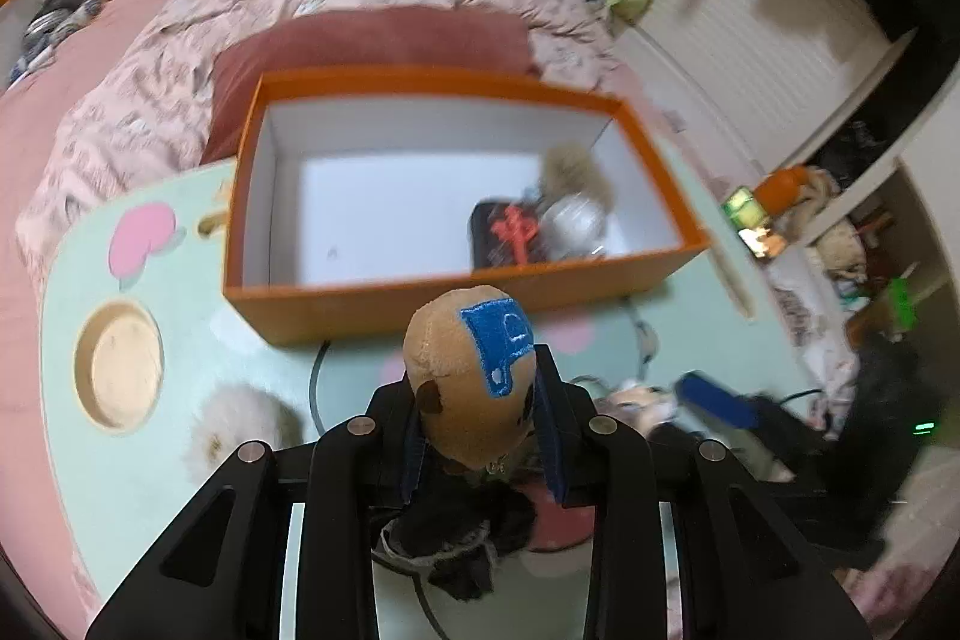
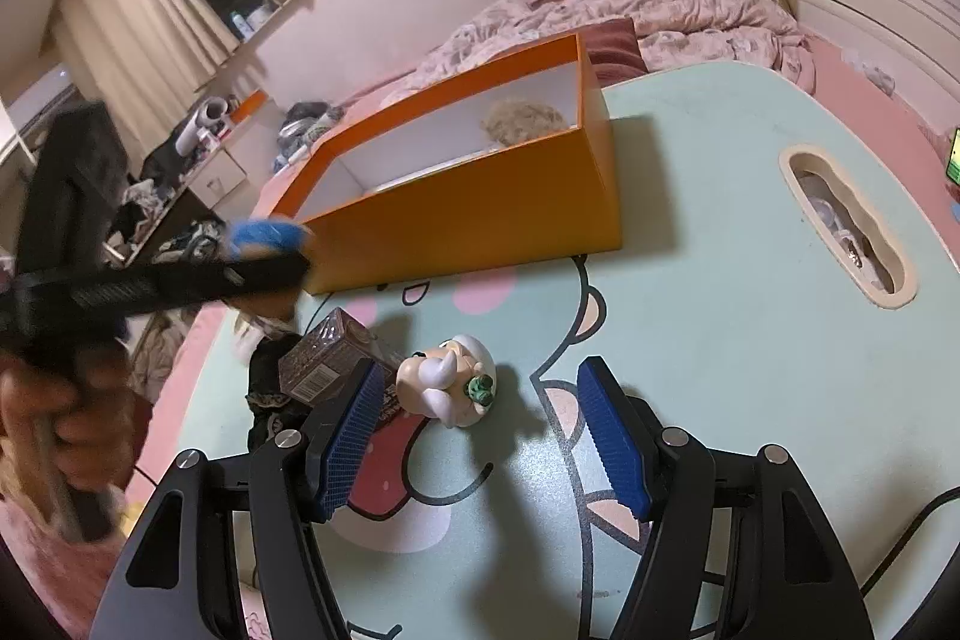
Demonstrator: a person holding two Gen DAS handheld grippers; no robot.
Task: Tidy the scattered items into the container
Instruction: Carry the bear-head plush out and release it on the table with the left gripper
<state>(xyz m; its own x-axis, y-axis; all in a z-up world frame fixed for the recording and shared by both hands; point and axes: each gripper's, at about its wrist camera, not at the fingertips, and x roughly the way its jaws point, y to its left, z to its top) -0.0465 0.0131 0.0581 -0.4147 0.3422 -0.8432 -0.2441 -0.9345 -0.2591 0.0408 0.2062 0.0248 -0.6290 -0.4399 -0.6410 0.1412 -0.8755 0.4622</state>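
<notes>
My left gripper point(image 1: 477, 388) is shut on a tan plush toy point(image 1: 462, 370) with a blue patch, held just in front of the orange box point(image 1: 420, 280). The box holds a black card with a red figure point(image 1: 510, 232), a clear object point(image 1: 576, 220) and a fluffy beige ball point(image 1: 576, 172). My right gripper point(image 2: 480, 400) is open above the table, around a white figurine point(image 2: 450, 382) lying there. A small brown carton point(image 2: 330, 358) and a black cloth point(image 2: 270, 400) lie to its left. The left gripper point(image 2: 180, 280) shows blurred, beside the orange box point(image 2: 480, 214).
The mint green table point(image 2: 720, 310) has a slot handle point(image 2: 846, 226) and a round cup hole point(image 1: 120, 364). A white fluffy ball point(image 1: 240, 430) lies on it. A bed with a pink quilt point(image 1: 270, 10) lies behind the box. Clutter fills the shelves at right point(image 1: 828, 220).
</notes>
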